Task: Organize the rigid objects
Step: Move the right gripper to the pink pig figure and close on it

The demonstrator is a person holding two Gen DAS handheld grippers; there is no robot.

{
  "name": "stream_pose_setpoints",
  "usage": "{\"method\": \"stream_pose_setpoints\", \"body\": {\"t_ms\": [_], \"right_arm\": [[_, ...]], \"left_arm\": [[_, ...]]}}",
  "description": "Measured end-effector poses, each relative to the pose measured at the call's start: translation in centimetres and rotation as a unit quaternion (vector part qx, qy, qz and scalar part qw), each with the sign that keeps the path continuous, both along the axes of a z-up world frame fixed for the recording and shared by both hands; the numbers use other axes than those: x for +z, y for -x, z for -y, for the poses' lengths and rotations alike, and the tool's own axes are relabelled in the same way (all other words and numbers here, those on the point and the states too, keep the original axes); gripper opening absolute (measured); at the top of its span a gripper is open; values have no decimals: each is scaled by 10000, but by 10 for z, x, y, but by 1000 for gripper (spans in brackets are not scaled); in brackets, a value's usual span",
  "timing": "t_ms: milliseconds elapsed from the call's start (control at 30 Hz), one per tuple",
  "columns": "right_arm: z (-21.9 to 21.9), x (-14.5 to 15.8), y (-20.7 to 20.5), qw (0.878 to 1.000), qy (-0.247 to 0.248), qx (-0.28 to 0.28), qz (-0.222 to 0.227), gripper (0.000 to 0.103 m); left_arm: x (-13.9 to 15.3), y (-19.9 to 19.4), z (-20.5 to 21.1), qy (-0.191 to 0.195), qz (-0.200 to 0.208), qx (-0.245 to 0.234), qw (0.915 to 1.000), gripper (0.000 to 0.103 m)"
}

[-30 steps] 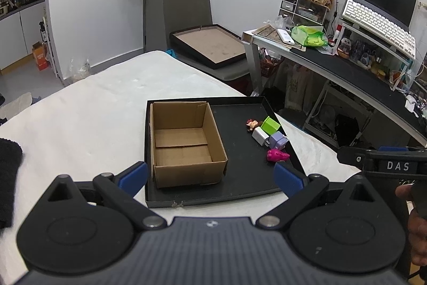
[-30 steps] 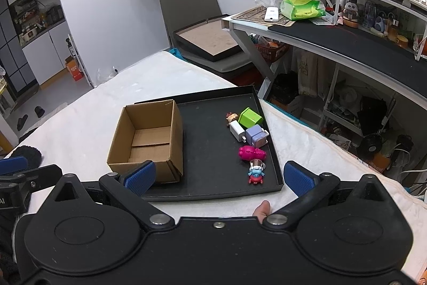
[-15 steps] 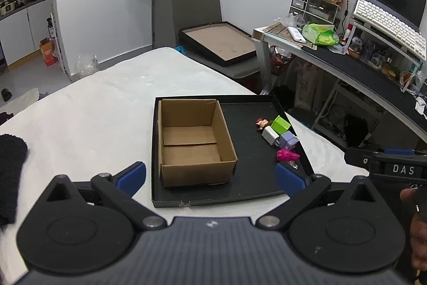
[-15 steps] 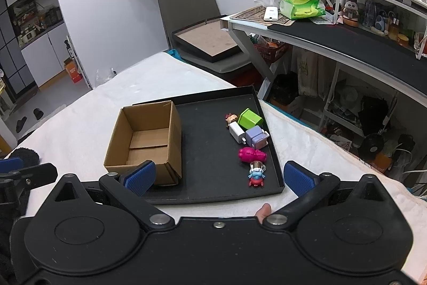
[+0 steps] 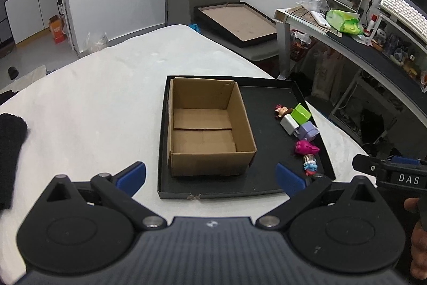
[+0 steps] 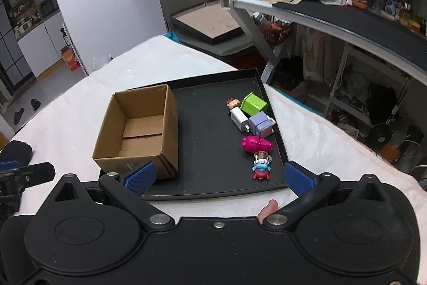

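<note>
An empty open cardboard box [image 5: 205,130] stands on the left of a black tray [image 5: 267,186]; it also shows in the right wrist view [image 6: 138,135]. Along the tray's right side lie several small toys: a green block [image 6: 253,105], a white charger [image 6: 239,119], a purple block [image 6: 261,124], a pink figure [image 6: 256,144] and a small blue-and-red figure [image 6: 262,166]. My left gripper [image 5: 210,178] is open and empty, near the tray's front edge. My right gripper [image 6: 217,176] is open and empty, above the tray's front right.
The tray [image 6: 213,194] sits on a white-covered table [image 5: 93,103]. A cluttered desk [image 6: 347,18] stands to the right, a grey chair holding a framed board [image 5: 237,23] behind. A black cloth [image 5: 10,146] lies at the left.
Both grippers have moved a little closer to the tray, so box and toys look larger. Nothing was grasped; the jaws stay open.
</note>
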State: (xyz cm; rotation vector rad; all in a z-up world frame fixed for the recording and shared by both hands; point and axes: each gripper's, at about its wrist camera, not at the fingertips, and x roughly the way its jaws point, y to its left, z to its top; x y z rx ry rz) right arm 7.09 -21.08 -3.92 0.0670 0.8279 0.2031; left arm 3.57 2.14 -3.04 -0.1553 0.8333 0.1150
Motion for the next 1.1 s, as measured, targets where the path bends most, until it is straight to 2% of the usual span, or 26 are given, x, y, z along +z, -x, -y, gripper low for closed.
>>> {"method": "stream_pose_setpoints", "body": {"t_ms": [167,300,400,533,767,1000,1100], "right_arm": [[1,-12,-13,9999,27,-67,-108,103],[1,-22,-25,9998,15,-95,-201,103],[2,-28,-31,9996,-23,-100,-261,103],[2,-35,-43,9994,-27,-120,-310,103],[0,-48,-65,9988,-50,-204,-446,103],[-9,-65,-85,9984,80,-340,-453,103],[-4,-75,-96,9967,-101,-533,-598,103]], "left_arm": [[-8,-14,-6,39,-117,88,9999,103],[-15,-27,-1,-182,-215,55,9996,103],[-22,-36,-4,-39,-313,119,9994,103],[-30,-48,-5,-125,-391,90,9991,103],[-43,-67,-21,110,-510,223,9984,103],[-56,-85,-32,-3,-660,317,9973,103],[-62,-94,-35,-46,-747,352,9966,102]]}}
